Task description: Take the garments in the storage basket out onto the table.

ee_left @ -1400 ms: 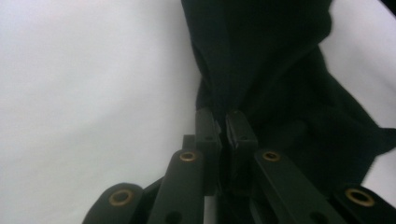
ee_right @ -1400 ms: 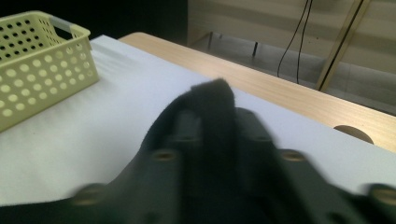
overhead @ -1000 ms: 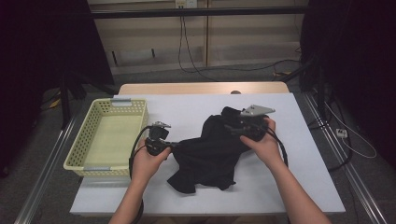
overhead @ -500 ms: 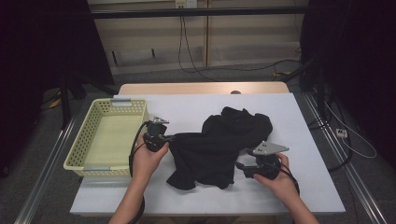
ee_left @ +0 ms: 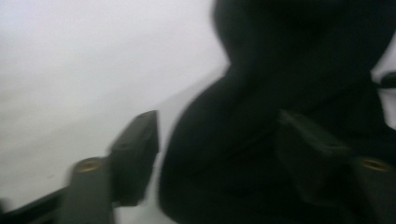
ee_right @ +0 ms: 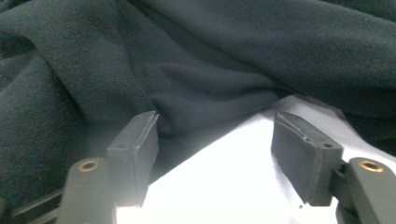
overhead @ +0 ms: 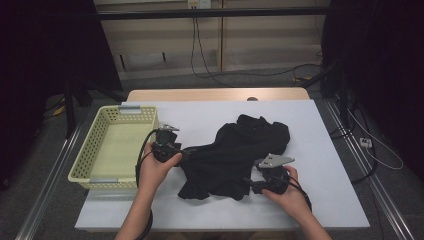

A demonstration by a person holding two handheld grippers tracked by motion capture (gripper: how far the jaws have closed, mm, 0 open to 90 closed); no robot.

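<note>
A black garment [overhead: 235,150] lies crumpled on the white table [overhead: 320,145]. My left gripper [overhead: 181,153] is at the garment's left tip. In the left gripper view its jaws [ee_left: 219,163] have just been opening and stand apart, with a fold of the black cloth [ee_left: 289,70] between them and a gap beside the left pad. My right gripper [overhead: 251,188] rests low at the garment's near right edge. In the right gripper view it [ee_right: 215,154] is open, with the cloth's hem [ee_right: 210,56] and bare table between the pads.
A yellow mesh basket [overhead: 105,184] stands at the table's left side, close to my left hand. Cables trail from both grippers. Bare table lies right of the garment and along the front edge. A wooden strip [overhead: 215,94] borders the far edge.
My right hand has moved from the garment's far right corner toward the person, down to its near right edge. The left hand has stayed at the left tip.
</note>
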